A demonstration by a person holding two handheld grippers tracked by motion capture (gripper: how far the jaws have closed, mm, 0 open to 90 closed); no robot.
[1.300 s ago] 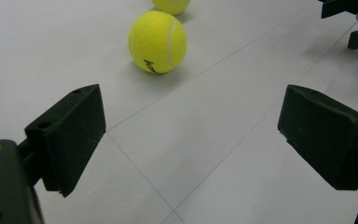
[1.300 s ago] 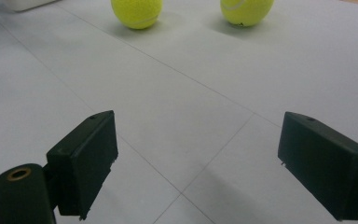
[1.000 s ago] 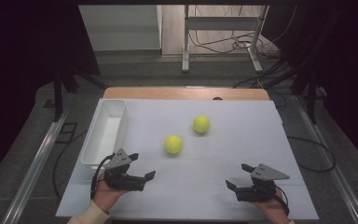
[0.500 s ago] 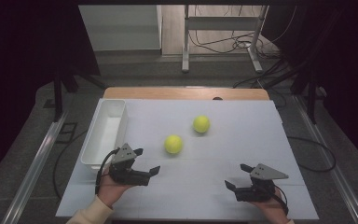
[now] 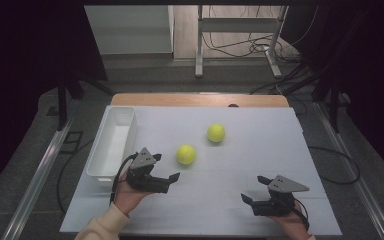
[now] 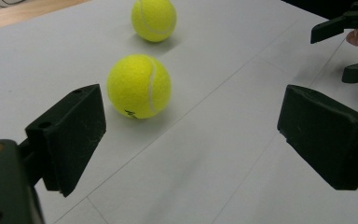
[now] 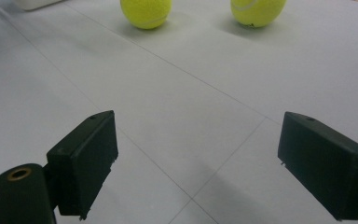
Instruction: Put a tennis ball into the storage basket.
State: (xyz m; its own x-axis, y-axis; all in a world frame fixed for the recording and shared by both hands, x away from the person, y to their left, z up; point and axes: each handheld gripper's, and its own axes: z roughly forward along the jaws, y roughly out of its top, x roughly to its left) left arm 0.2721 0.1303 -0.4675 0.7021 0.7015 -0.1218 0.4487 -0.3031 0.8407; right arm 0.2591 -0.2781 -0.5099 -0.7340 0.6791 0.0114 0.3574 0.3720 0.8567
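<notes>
Left hand-held gripper (image 5: 166, 169): wide open, empty | near ball (image 5: 186, 154): just ahead | risk: your jaw nudges it, it rolls | right hand-held gripper (image 5: 254, 190): open, empty

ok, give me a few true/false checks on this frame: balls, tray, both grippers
1. The left gripper holds the near tennis ball. False: its jaws are open and the ball lies free on the table.
2. The white tray is empty. True.
3. The far tennis ball touches the near one. False: they lie apart.
4. The right gripper is open, holding nothing. True.
5. Both balls lie in the tray. False: both lie on the table, to its right.
</notes>
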